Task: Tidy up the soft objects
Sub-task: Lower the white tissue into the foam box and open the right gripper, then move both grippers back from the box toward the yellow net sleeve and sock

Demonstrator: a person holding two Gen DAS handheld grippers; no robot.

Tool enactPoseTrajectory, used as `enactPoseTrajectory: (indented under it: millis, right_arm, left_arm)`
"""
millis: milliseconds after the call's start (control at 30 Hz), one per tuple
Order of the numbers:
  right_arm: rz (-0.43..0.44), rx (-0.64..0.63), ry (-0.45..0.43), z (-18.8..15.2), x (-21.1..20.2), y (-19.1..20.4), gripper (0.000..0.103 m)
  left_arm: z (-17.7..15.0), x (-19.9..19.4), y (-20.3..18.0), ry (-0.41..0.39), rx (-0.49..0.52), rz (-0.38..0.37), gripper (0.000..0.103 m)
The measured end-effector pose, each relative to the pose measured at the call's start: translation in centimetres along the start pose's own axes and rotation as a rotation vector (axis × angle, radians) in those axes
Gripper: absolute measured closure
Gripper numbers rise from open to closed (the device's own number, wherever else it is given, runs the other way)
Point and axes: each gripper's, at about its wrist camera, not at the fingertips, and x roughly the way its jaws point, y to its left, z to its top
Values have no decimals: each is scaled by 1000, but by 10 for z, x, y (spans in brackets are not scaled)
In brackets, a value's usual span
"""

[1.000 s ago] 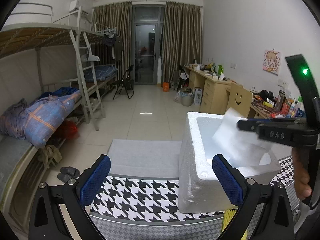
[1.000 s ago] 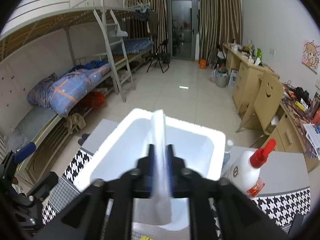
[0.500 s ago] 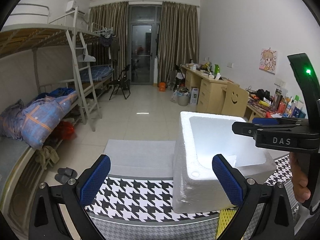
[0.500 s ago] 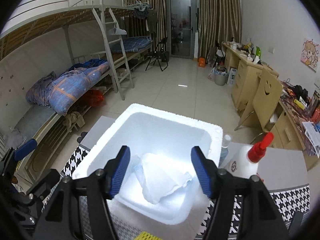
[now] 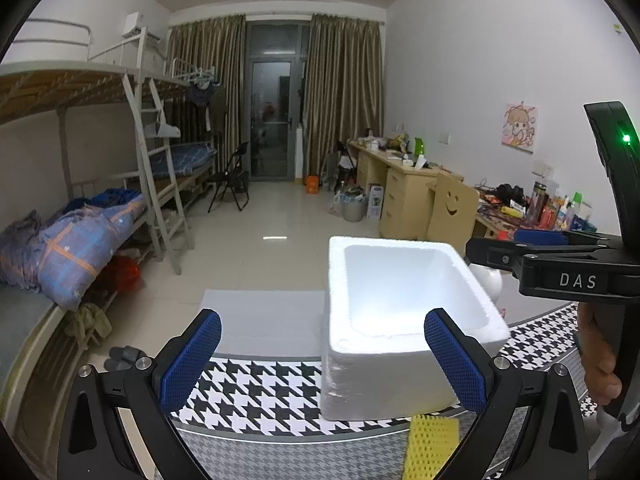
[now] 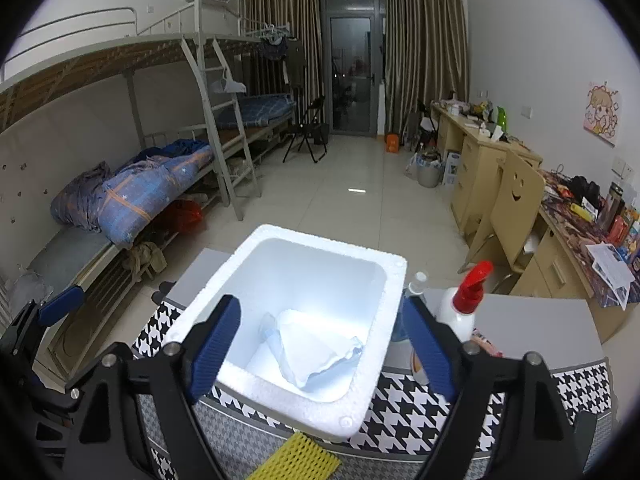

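Observation:
A white foam box [image 6: 256,248] stands on the houndstooth cloth [image 6: 408,404], and a crumpled pale blue-white cloth [image 6: 316,354] lies loose on its floor. Above the box's near rim hangs my right gripper [image 6: 320,348]; its jaws are opening, wide apart, with nothing pressed between the pads. In the left wrist view the same box [image 5: 384,368] sits just right of centre. My left gripper [image 5: 320,354] is open and empty in front of the box. A yellow mesh foam sleeve [image 5: 430,446] lies on the table's near edge, also seen from the right as yellow mesh [image 6: 296,458].
A white spray bottle with a red nozzle [image 6: 460,304] and a small clear bottle [image 6: 414,284] stand right of the box. A grey mat [image 5: 264,312] lies beyond the cloth. Bunk beds [image 5: 92,208] line the left; desks [image 5: 404,192] and a smiley-face chair [image 5: 452,208] line the right.
My right gripper opened and let go of the pale cloth, which dropped into the foam box. Both grippers drew back and up a little from the box.

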Motion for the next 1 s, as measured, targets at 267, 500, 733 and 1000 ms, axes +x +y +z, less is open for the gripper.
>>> enactPoseTrajectory:
  millis: [267, 500, 733, 1000]
  right_arm:
    - [-11, -13, -21, -7, -23, -1, 16]
    - [-31, -9, -43, -14, -43, -8, 16]
    - [-45, -19, -68, -27, -66, -10, 16]
    - [-47, -1, -90, -44, -89, -18, 16]
  left_arm:
    - [2, -15, -14, -28, 22, -13, 1]
    - [-3, -28, -27, -37, 43, -47, 1]
    - [-6, -42, -41, -52, 67, -72, 1]
    - [-19, -58, -59, -63, 90, -111, 1]
